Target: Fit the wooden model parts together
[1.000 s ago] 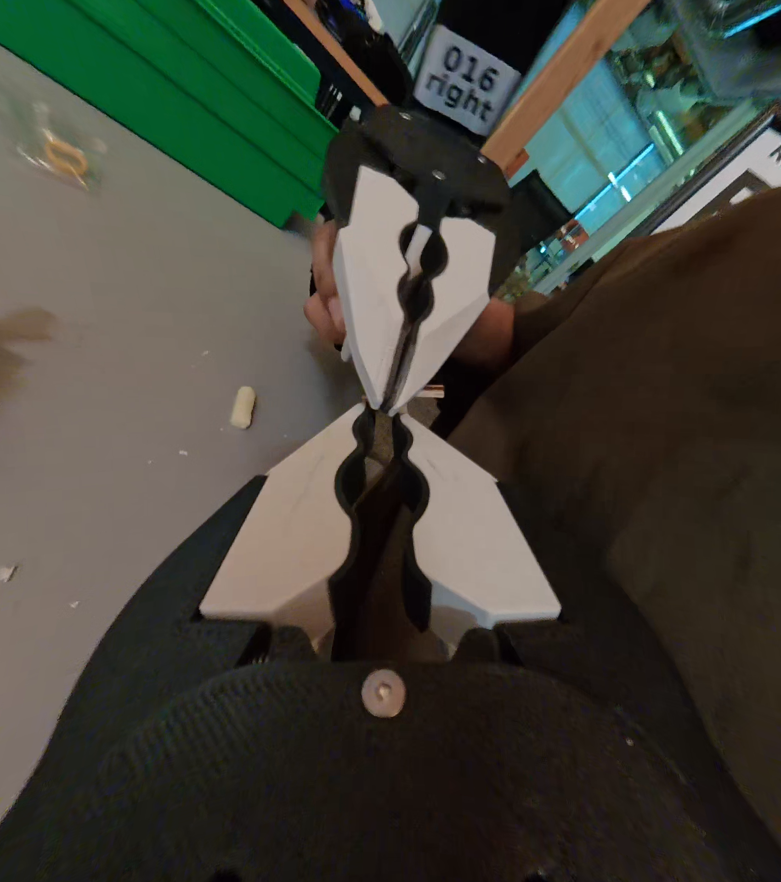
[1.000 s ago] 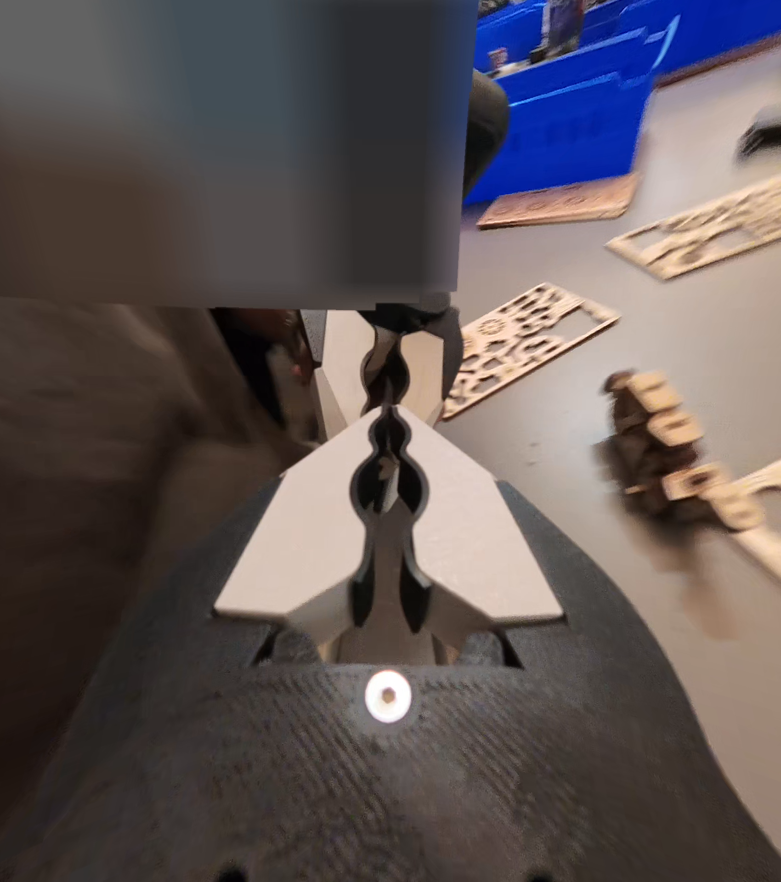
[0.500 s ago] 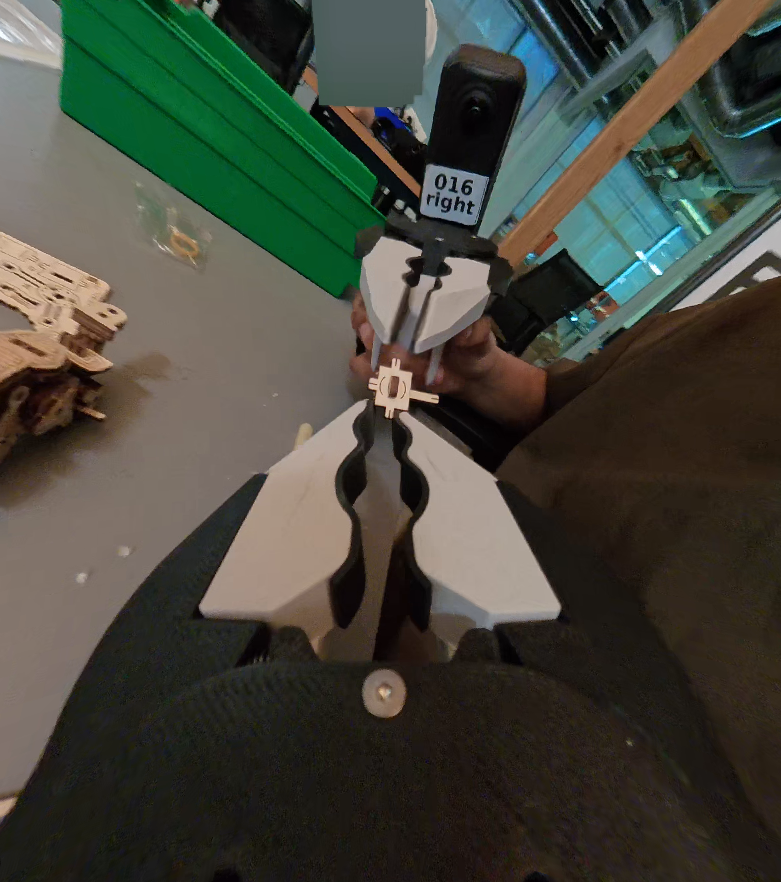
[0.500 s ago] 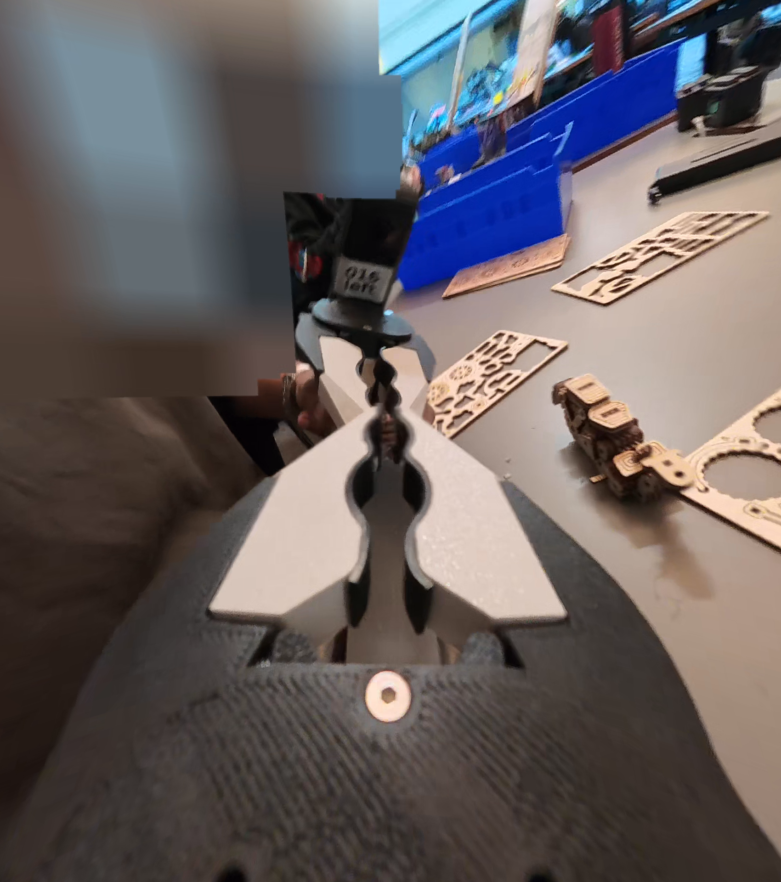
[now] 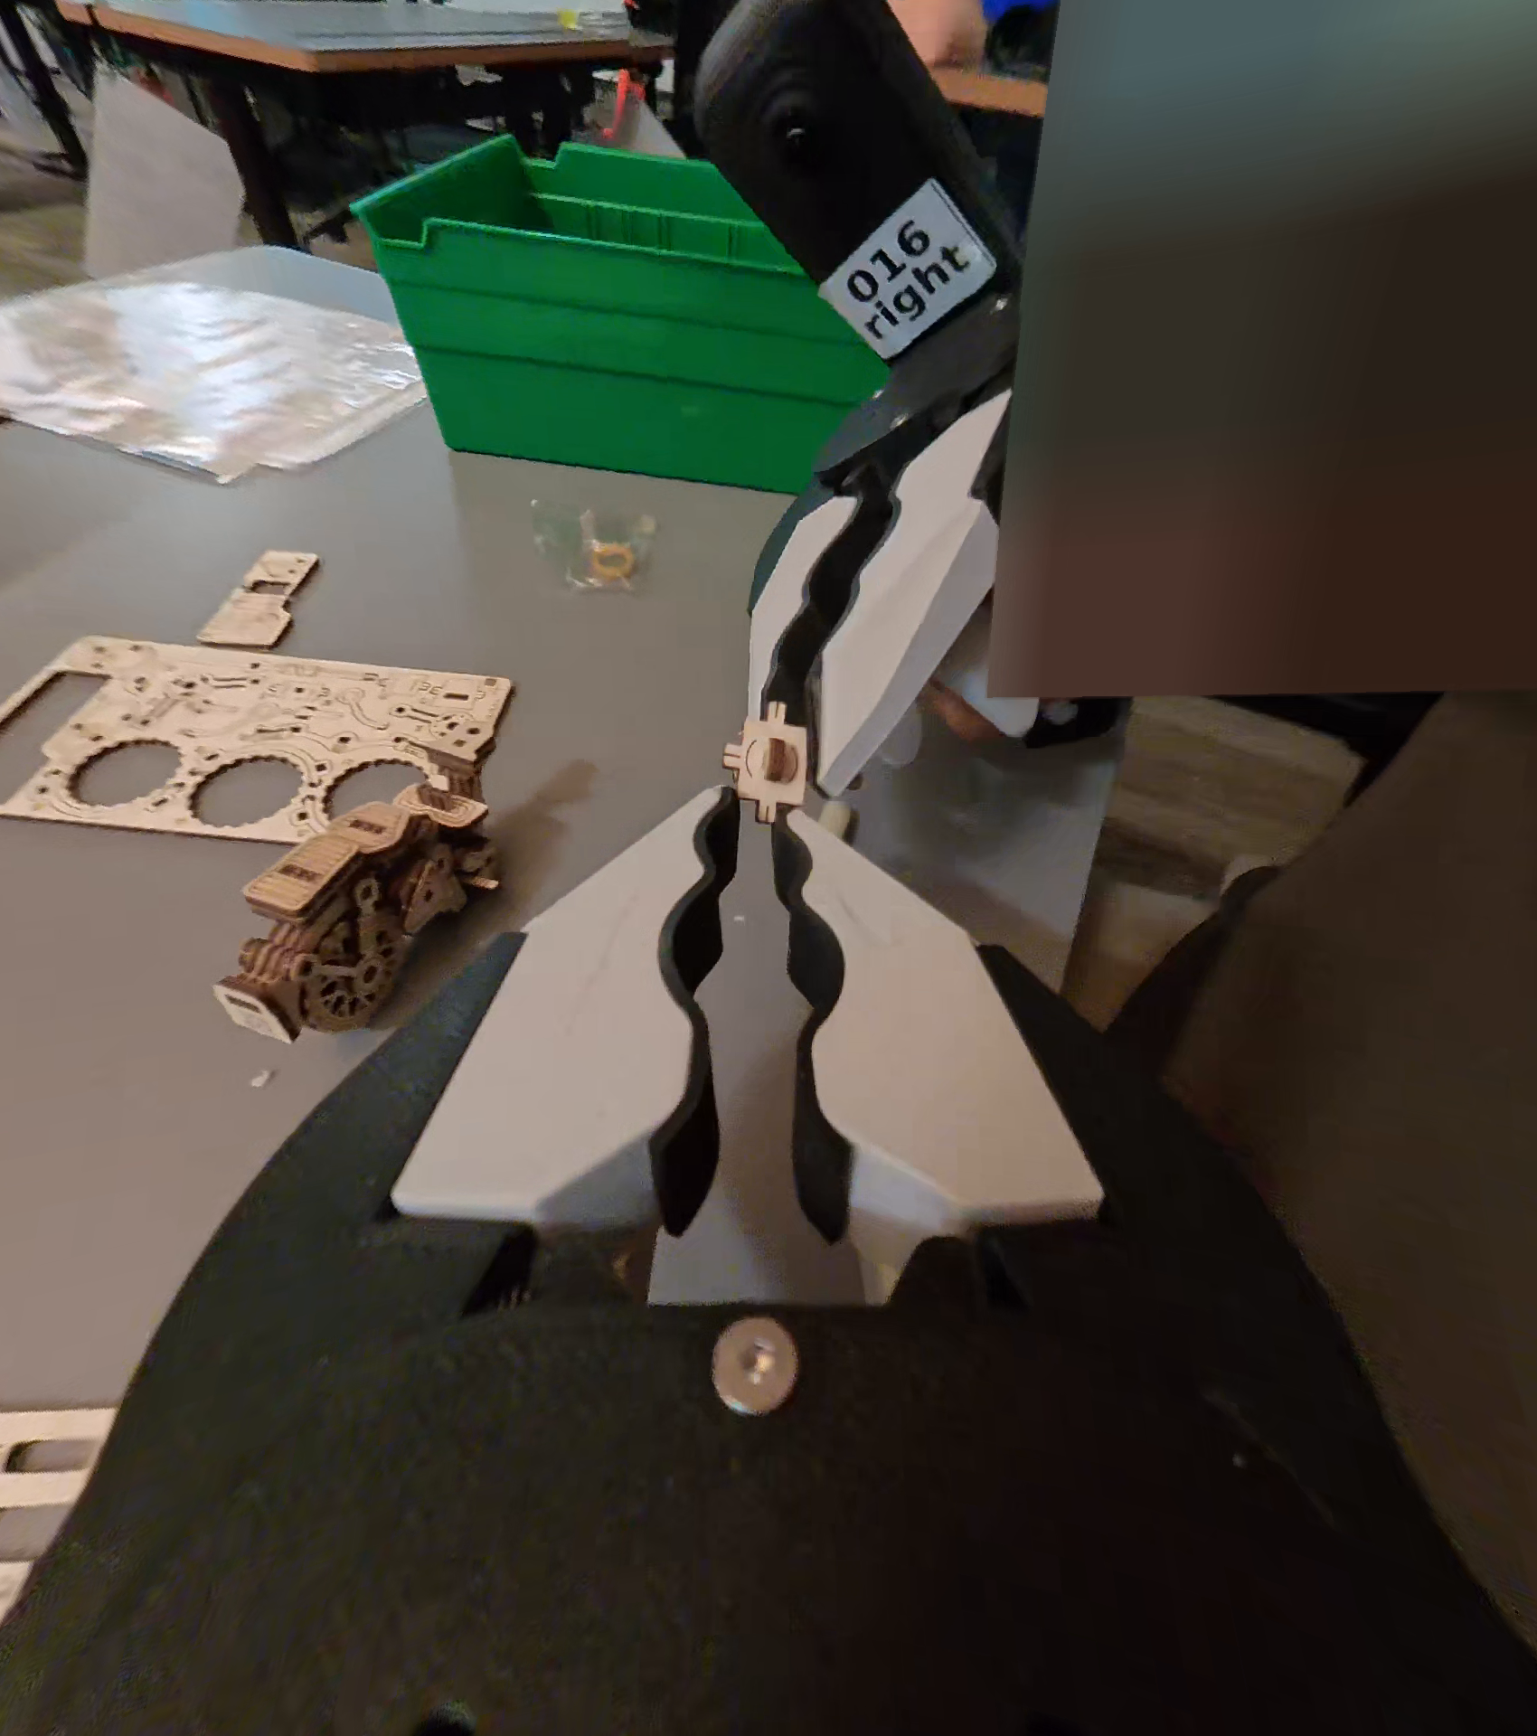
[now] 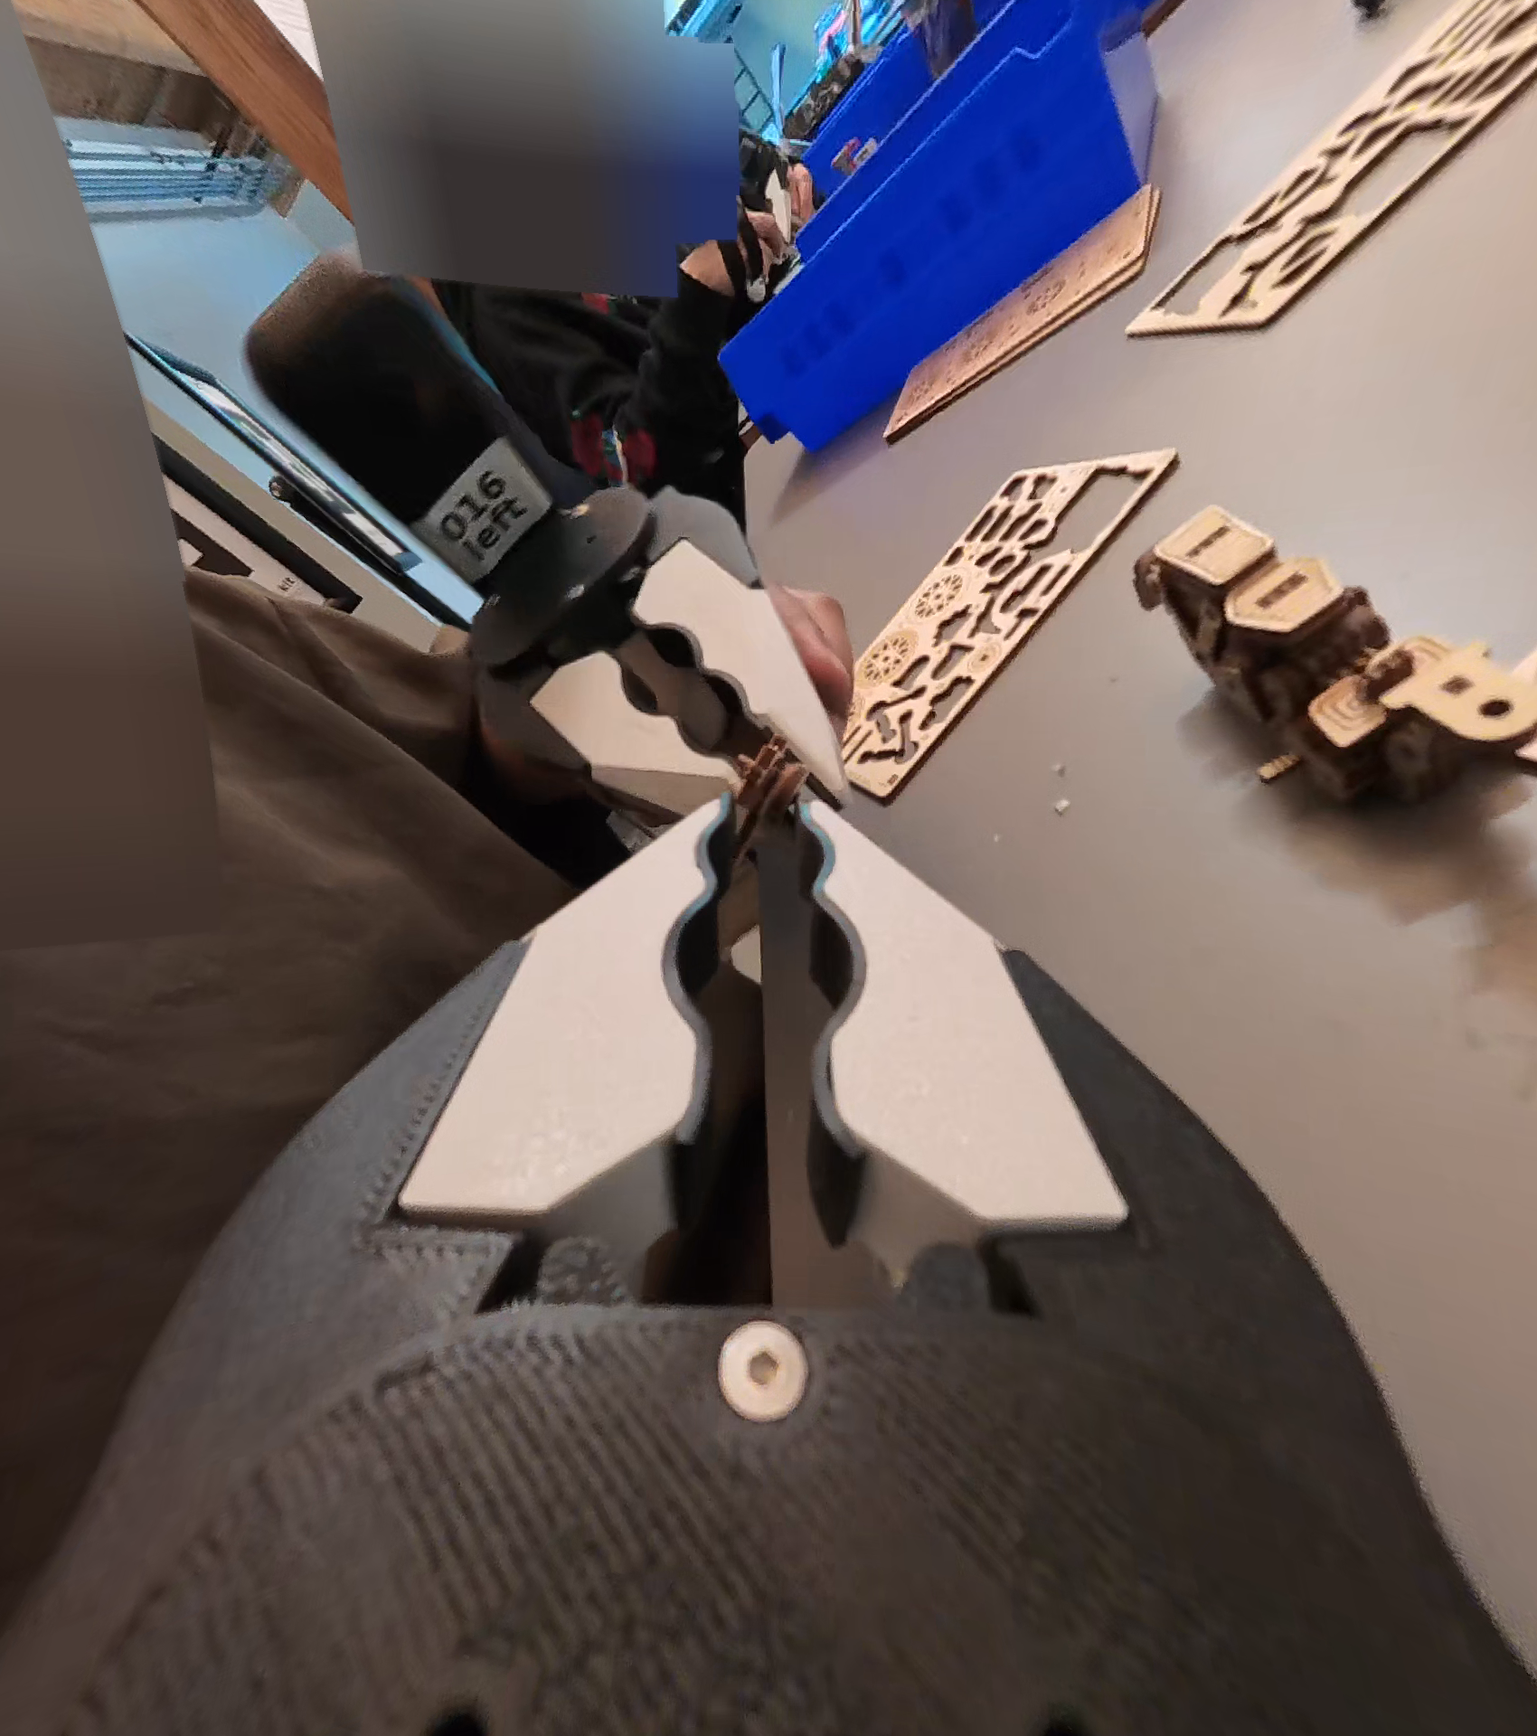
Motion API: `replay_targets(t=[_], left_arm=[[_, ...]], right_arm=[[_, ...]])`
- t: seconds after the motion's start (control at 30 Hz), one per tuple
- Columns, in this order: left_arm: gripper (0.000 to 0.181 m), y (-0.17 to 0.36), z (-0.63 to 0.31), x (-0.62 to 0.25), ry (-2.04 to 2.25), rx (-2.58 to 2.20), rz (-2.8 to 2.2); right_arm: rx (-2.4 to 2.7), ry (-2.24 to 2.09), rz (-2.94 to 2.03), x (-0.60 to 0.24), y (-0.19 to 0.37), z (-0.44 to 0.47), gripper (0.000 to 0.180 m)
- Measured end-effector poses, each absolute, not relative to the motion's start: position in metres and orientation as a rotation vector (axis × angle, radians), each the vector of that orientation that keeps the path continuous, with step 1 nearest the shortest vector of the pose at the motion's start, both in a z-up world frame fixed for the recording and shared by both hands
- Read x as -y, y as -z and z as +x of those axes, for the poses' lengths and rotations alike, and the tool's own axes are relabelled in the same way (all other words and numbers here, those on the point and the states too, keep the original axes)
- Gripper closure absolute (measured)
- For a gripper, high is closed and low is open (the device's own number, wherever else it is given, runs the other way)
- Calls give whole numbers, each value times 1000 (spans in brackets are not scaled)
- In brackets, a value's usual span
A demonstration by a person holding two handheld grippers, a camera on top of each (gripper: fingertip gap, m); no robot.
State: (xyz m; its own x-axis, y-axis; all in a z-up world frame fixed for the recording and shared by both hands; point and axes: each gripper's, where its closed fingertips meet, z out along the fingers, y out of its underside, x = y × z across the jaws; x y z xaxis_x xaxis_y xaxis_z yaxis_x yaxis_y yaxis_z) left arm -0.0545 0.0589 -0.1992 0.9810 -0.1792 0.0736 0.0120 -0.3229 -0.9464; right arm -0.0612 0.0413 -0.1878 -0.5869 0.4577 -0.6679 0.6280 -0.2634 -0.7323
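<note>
Wooden model parts: a half-built model (image 5: 361, 916) sits on the grey table (image 5: 88, 1174), left of both grippers. Above it, the left gripper (image 5: 753, 815) and right gripper (image 6: 765, 815) meet tip to tip, both closed narrowly on one small cross-shaped piece (image 5: 769, 763).

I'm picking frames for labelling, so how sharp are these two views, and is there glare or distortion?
Left wrist view: the small wooden piece and model engine are sharp; the plastic sheet glares; the far edges smear. Right wrist view: the table is tilted, the blue bin and far sheets are softer, and the model casts a soft shadow. Both bend at the rim.
</note>
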Motion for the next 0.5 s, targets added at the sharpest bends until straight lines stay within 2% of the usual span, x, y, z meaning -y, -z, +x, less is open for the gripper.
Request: replay_targets(t=[0.1, 0.27, 0.37, 0.5], left_arm=[[176, 198, -54, -59, 176, -123, -1881], [148, 186, -52, -57, 565, 48, -1787], [150, 167, -47, -51, 835, 104, -1655], [154, 161, -34, -46, 855, 5, -1627]], right_arm=[[-1797, 1972, 1354, -42, 189, -61, 171], [-1838, 2129, 1251, -46, 169, -58, 171], [-2035, 2261, 1098, -48, 157, -53, 171], [-2318, 2301, 895, -40, 154, -42, 170]])
